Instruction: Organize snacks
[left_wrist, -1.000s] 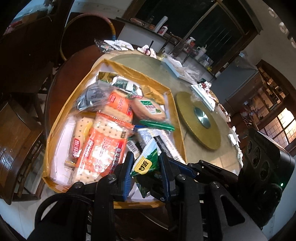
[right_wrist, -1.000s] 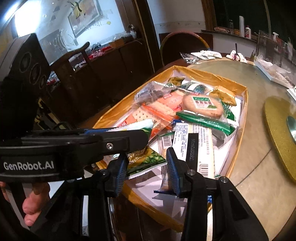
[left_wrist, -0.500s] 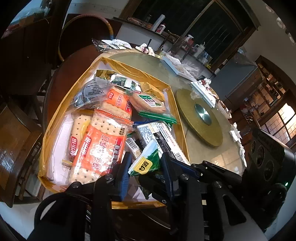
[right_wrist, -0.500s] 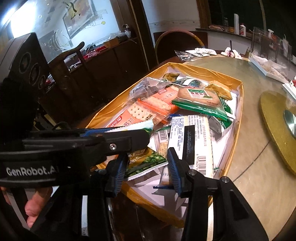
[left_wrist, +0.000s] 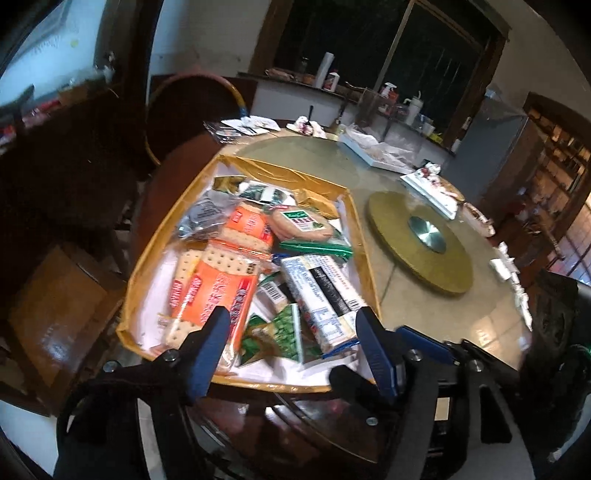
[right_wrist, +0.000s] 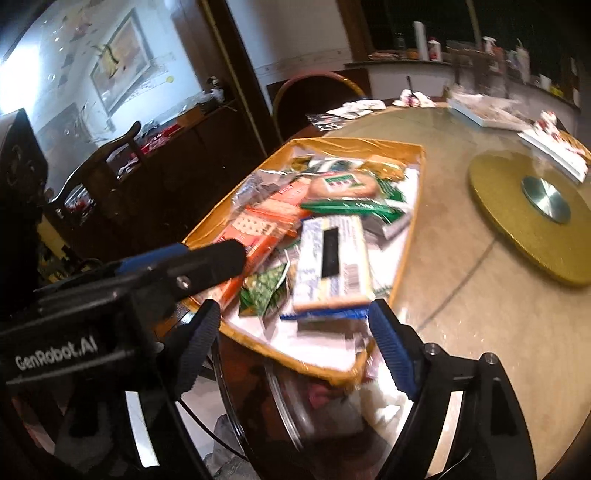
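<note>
Left wrist view is showing a gold tray sitting at the near edge of the round surface, and it is full of snack packs. They are lying flat and side by side, probably so each one is easy to see and reach. The orange cracker pack is lying along the left side of the tray. The white and blue biscuit pack is lying along the right side. A small green pea snack bag is resting between them, near the tray's front edge. A round bun in a clear wrapper is sitting farther back, on top of a long green pack. A gold turntable is sitting in the middle of the surface, well apart from the tray.

The left gripper has just been opening its fingers, and nothing is between them now. The green pea bag is lying loose in the tray just past the tips, so it looks like it is being left there on purpose.

The right gripper has also just been opening wide. Its blue fingers are holding nothing and hanging over the tray's front edge, near the end of the biscuit pack.
</note>
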